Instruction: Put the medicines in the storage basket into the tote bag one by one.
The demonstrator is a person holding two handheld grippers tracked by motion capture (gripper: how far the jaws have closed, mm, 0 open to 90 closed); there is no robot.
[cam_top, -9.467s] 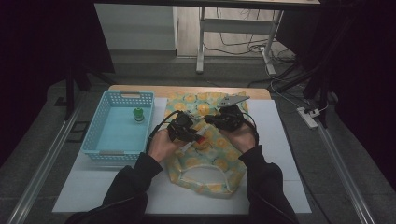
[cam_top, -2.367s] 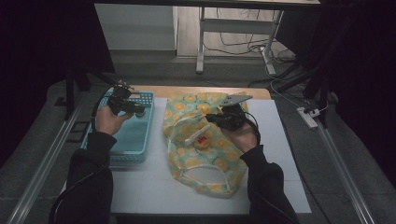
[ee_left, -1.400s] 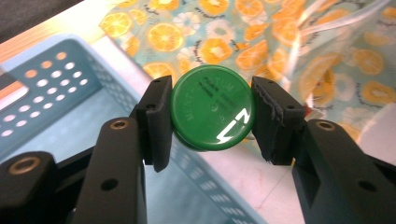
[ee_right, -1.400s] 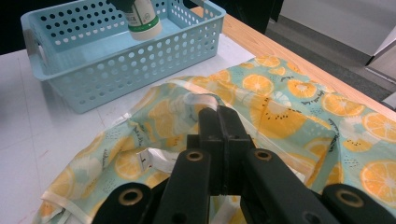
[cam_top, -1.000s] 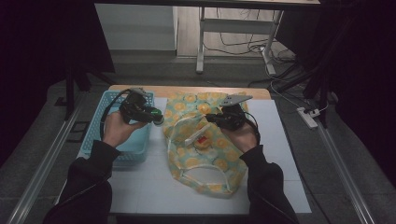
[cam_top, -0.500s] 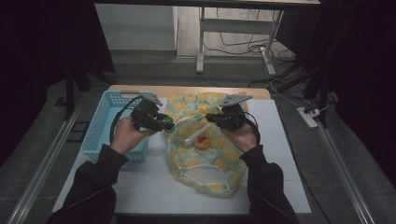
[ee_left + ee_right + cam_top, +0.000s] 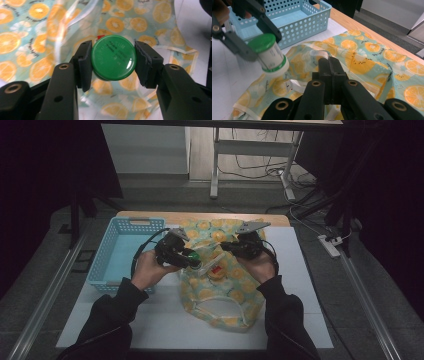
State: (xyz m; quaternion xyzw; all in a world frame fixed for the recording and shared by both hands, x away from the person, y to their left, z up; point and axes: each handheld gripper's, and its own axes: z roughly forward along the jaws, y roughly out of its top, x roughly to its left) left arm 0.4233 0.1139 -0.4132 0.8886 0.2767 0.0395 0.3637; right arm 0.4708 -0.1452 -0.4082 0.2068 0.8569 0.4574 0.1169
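Two grippers are working over one table (image 7: pixel 300 320), and we are listing each view in turn.

High view: we are holding the left gripper (image 7: pixel 192 261) at the left edge of the orange-print bag (image 7: pixel 225 295), just right of the blue basket (image 7: pixel 100 275). Its fingers are clasping a green-capped jar (image 7: pixel 192 256) above the bag's edge. We are keeping the right gripper (image 7: pixel 226 246) over the upper part of the bag, its hand (image 7: pixel 260 267) resting behind it. The bag is lying on the white table cover, and a small red item (image 7: pixel 216 269) is showing at its middle.

Left gripper view: we are looking down on the jar's green cap (image 7: pixel 113 60), which is sitting squarely between the two pads, both pressing its sides. The bag's fruit print is lying beneath it.

Right gripper view: we are seeing these fingers (image 7: pixel 329 75) clenched tight together, pinching a fold of the bag's cloth (image 7: pixel 322 56) at its pale hem. The jar (image 7: pixel 270 56), white-bodied with a green cap and green base ring, is hanging tilted in the other gripper at upper left, above the bag's near edge, with the basket (image 7: pixel 312 22) behind it.
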